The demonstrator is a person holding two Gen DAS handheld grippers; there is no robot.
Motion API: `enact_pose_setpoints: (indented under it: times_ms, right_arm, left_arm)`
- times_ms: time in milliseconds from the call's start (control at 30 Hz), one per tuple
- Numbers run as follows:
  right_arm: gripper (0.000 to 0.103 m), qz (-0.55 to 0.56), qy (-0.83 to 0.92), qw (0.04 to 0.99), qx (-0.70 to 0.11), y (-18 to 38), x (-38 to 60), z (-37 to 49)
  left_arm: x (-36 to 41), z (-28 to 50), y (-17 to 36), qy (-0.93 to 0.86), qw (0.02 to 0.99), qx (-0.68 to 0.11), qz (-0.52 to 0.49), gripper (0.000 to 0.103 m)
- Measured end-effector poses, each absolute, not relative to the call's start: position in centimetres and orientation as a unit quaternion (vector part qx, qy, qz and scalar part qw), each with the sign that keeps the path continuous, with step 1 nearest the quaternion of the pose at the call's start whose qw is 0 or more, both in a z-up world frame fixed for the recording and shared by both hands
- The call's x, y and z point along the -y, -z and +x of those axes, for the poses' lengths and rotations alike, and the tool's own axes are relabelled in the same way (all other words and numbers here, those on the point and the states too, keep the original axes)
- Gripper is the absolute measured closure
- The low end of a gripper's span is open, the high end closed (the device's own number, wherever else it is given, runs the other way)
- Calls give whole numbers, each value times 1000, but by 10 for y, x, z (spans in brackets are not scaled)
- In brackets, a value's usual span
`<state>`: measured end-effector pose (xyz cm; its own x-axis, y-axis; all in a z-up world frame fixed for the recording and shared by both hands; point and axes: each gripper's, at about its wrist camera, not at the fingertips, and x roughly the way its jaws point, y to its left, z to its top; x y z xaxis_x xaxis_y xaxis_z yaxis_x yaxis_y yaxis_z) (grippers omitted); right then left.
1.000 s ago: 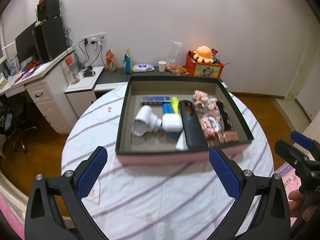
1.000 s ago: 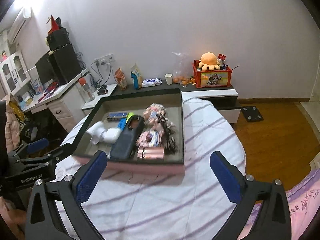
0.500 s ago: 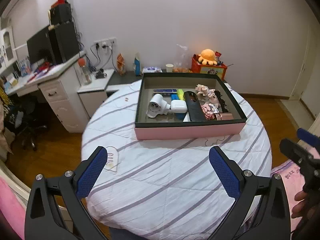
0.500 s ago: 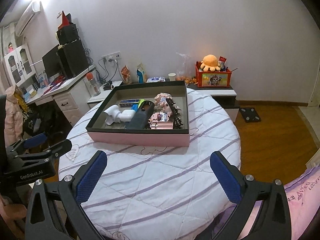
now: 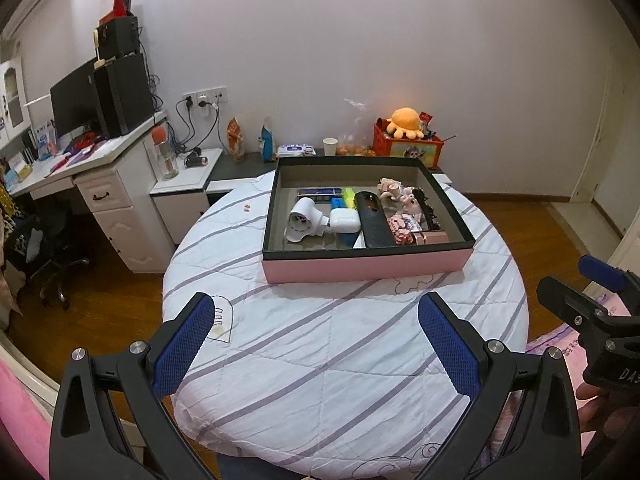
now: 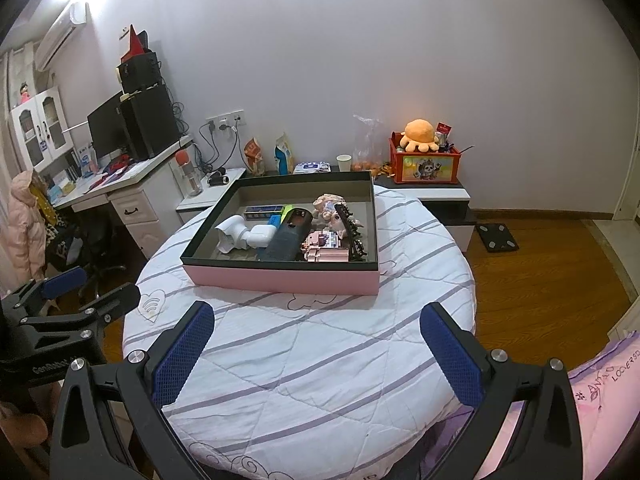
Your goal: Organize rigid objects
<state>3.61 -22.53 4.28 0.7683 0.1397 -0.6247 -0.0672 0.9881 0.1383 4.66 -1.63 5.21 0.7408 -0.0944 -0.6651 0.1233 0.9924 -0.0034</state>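
Both grippers have drawn back from the box [image 5: 366, 268] since a second ago, so that the whole round table [image 5: 320, 360] now shows below them, where earlier the box filled the middle of each view. Left gripper [image 5: 316, 344] hangs over the near edge of the table with its blue pads spread wide and nothing between them; right gripper [image 6: 318, 350] does the same, wide apart and empty. Each shows only in part in the other's camera — the right one cut off at the right edge of the left view, with a bit of a hand below it.

In the box, which sits on the far half of the striped cloth, lie a white dryer [image 5: 303, 224], a white case [image 5: 345, 220], a long black case [image 5: 372, 222] and blue and yellow bars behind them. On its right side is a heap of small pink and dark things, too small to tell apart. The box's near wall hides the lower ends of the nearest things.
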Motion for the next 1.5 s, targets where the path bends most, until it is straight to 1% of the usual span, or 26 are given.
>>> enact_pose_setpoints:
  times_ms: [1100, 1500]
  right_arm:
    - [0, 51, -56, 934, -349, -36, 222, 51]
    - [0, 51, -53, 933, -353, -34, 224, 57]
  left_arm:
    - [17, 70, -47, 62, 926, -372, 18, 0]
    - [13, 78, -46, 80, 922, -379, 3, 0]
